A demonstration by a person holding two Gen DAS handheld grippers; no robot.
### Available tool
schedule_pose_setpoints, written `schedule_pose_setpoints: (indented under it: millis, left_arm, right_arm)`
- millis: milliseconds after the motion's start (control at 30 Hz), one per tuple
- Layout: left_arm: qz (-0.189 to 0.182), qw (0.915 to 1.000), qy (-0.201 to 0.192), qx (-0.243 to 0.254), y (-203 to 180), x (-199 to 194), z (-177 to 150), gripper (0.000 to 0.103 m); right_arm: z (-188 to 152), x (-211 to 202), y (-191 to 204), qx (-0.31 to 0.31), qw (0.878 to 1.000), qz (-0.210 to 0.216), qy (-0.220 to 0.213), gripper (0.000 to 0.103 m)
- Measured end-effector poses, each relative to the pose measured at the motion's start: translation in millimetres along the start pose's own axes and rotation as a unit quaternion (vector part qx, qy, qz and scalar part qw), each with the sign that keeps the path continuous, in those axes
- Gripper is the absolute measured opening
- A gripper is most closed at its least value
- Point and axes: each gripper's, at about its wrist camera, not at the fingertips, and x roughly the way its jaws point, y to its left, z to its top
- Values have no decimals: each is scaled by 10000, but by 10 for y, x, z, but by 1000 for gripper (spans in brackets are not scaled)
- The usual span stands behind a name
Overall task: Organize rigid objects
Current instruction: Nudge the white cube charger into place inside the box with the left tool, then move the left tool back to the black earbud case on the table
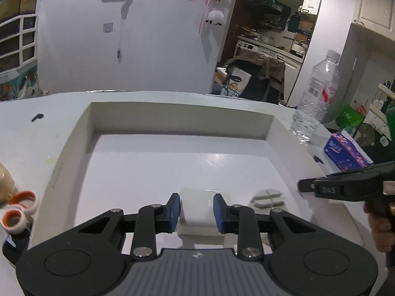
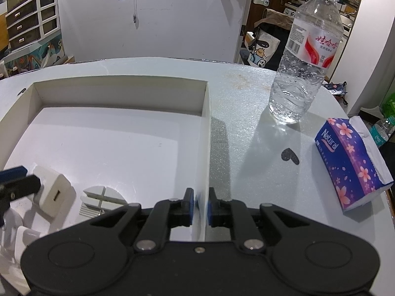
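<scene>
Fingers on the left gripper [image 1: 197, 213] are clamped on a white charger block [image 1: 203, 209], blue pads pressing both its sides. Block sits low over the floor of the white box [image 1: 182, 117], near the front edge; can't tell if it touches the floor. From the right wrist view the same block [image 2: 55, 196] shows a slot on its near face, with the left gripper [image 2: 22, 180] at its left side.

Right gripper [image 2: 199, 207] fingers are closed on the box's right wall, one pad inside, one outside. A hand [image 1: 381, 224] shows behind that gripper in the left wrist view.

Inside the box, just right of the block: a round white ribbed part [image 2: 103, 198], lying flat.

On the desk [image 2: 246, 128] right of the box: clear water bottle [image 2: 303, 56] upright, purple tissue pack [image 2: 350, 162] nearer the edge, a small dark mark between them. Left of the box: scissors with orange-and-white handles [image 1: 18, 212].
</scene>
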Motion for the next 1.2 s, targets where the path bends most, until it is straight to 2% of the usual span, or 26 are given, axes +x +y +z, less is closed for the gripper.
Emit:
schedule_pose_setpoints:
  millis: [333, 367, 400, 433, 500, 600, 667, 867, 1033, 1200]
  left_arm:
    - [-52, 10000, 42, 6, -129, -61, -12, 32]
    - [-61, 10000, 0, -3, -135, -112, 7, 36]
    - [-66, 10000, -34, -1, -144, -160, 22, 47]
    - [-58, 9999, -82, 5, -156, -213, 32, 53]
    - [-58, 9998, -178, 60, -195, -324, 35, 76]
    - [-75, 9995, -244, 169, -249, -464, -2, 94]
    - [-83, 9994, -286, 184, -262, -548, -40, 101]
    - [-15, 9989, -368, 291, -257, -770, -149, 103]
    - [91, 9970, -719, 286, -152, -974, -259, 103]
    - [467, 9938, -966, 278, 66, -1132, -366, 103]
  right_arm:
    - [4, -3, 7, -4, 10000, -1, 4, 11]
    - [5, -2, 4, -6, 10000, -4, 4, 11]
    - [6, -2, 4, -9, 10000, -8, 4, 11]
    - [6, -2, 4, -9, 10000, -13, 4, 11]
    - [6, -1, 3, -5, 10000, -11, 5, 11]
    - [7, -1, 3, -10, 10000, -15, 3, 11]
    - [7, -1, 2, -9, 10000, -14, 4, 11]
    - [8, -1, 3, -20, 10000, -24, 2, 11]
    - [9, -1, 2, -22, 10000, -28, 2, 11]
    - [9, -1, 3, -21, 10000, -27, 2, 11]
